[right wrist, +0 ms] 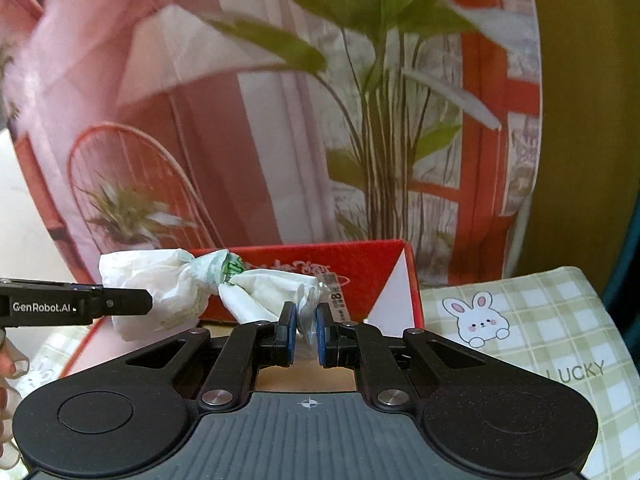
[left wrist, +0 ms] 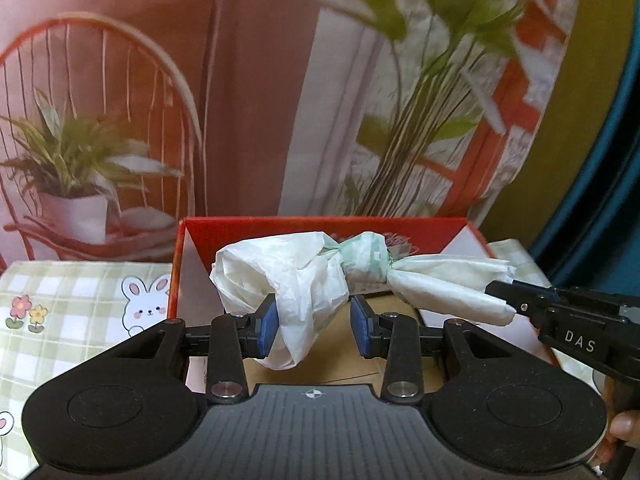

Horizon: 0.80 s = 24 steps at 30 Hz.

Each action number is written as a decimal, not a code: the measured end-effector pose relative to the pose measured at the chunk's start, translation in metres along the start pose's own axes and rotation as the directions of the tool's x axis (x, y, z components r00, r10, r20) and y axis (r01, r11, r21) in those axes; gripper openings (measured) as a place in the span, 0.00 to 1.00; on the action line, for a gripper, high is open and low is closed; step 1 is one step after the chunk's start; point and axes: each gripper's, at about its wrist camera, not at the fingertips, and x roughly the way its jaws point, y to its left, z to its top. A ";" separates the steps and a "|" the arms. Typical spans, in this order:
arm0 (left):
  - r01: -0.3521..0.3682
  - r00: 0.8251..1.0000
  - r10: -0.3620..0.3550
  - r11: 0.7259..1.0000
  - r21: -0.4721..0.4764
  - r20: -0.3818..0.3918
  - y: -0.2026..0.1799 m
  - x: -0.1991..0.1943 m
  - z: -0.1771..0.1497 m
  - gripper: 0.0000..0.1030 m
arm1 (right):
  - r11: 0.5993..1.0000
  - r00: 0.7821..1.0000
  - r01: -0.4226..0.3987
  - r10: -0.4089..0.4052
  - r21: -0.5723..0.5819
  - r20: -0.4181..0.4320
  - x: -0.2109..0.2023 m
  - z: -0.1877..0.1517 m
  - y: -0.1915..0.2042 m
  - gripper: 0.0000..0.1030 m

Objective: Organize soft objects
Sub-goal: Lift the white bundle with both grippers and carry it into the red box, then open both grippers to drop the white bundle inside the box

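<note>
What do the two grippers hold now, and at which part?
Both hold one knotted white plastic bag: the left gripper at its bulky end, the right gripper at its thin twisted handle end.

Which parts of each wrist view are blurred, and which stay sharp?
Left wrist view: backdrop smeared, left gripper and knotted plastic bag crisp. Right wrist view: backdrop leaves blurred likewise, right gripper and red box sharp; fisheye bends both frames' edges.
</note>
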 end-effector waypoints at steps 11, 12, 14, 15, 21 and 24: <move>-0.003 0.999 0.002 1.000 -0.009 -0.052 0.016 0.026 0.008 0.40 | 0.998 0.993 0.048 -0.053 -0.046 -0.108 0.048 0.011 0.008 0.09; -0.003 0.999 0.002 1.000 -0.006 -0.054 0.016 0.027 0.008 0.40 | 0.998 0.992 0.046 -0.052 -0.052 -0.115 0.050 0.012 0.009 0.09; -0.004 0.999 0.005 1.000 0.008 -0.052 0.016 0.028 0.009 0.46 | 0.997 0.990 0.048 -0.056 -0.068 -0.126 0.055 0.013 0.011 0.09; -0.007 0.999 0.008 1.000 0.013 -0.049 0.015 0.028 0.009 0.48 | 0.996 0.989 0.054 -0.063 -0.072 -0.131 0.058 0.014 0.011 0.10; -0.021 0.999 0.022 0.999 0.025 -0.028 0.015 0.018 0.012 0.62 | 0.990 0.984 0.070 -0.088 -0.121 -0.153 0.067 0.016 0.013 0.22; -0.035 0.999 0.036 0.999 0.024 -0.025 0.015 0.008 0.011 0.62 | 0.989 0.987 0.052 -0.072 -0.139 -0.142 0.059 0.018 0.016 0.29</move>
